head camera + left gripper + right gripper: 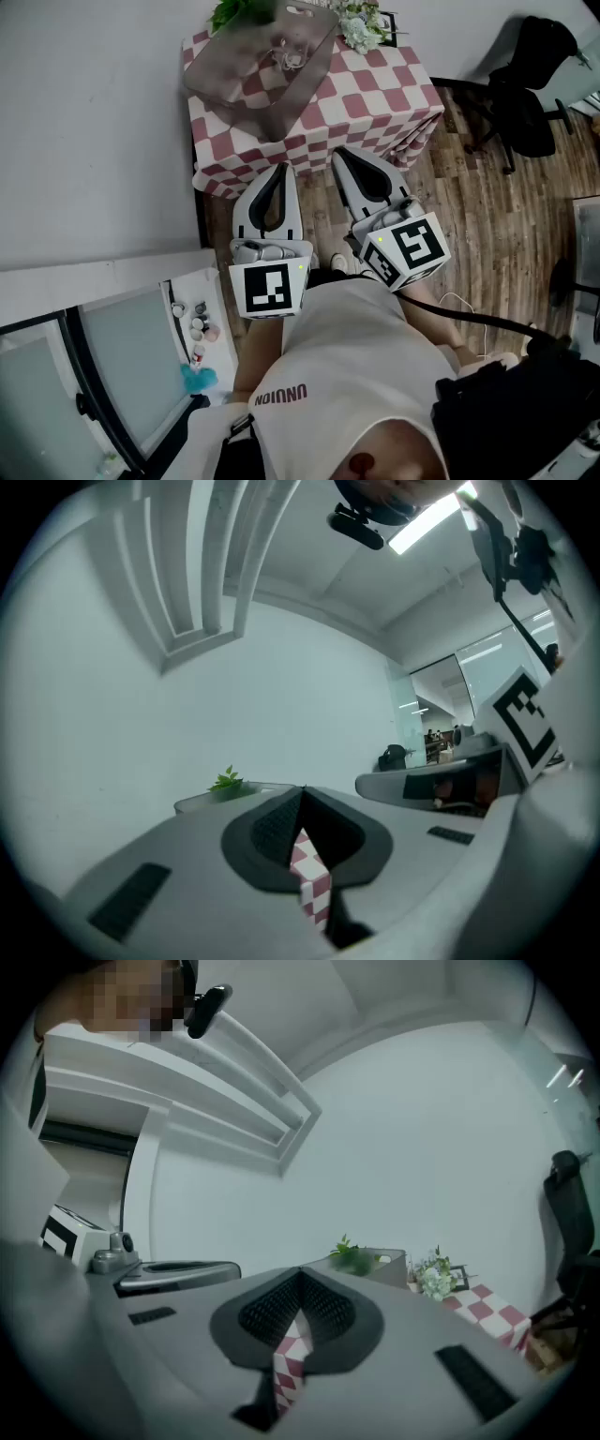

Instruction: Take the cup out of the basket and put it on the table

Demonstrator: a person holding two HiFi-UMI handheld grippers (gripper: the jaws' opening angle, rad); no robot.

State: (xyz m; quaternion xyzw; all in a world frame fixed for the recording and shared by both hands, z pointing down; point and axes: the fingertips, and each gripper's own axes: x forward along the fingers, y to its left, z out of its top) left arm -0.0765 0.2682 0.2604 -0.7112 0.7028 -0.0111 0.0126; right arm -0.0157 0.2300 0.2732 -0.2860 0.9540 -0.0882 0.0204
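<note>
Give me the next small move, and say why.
Probably move the left tool forward over the basket and open it: it and the right tool are shut, empty and short of the table, and the cup seems to lie in the basket.

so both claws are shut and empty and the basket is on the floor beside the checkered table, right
No, the basket sits on the checkered table, not on the floor, as the head view shows. The left claw and right claw are shut and empty.
</note>
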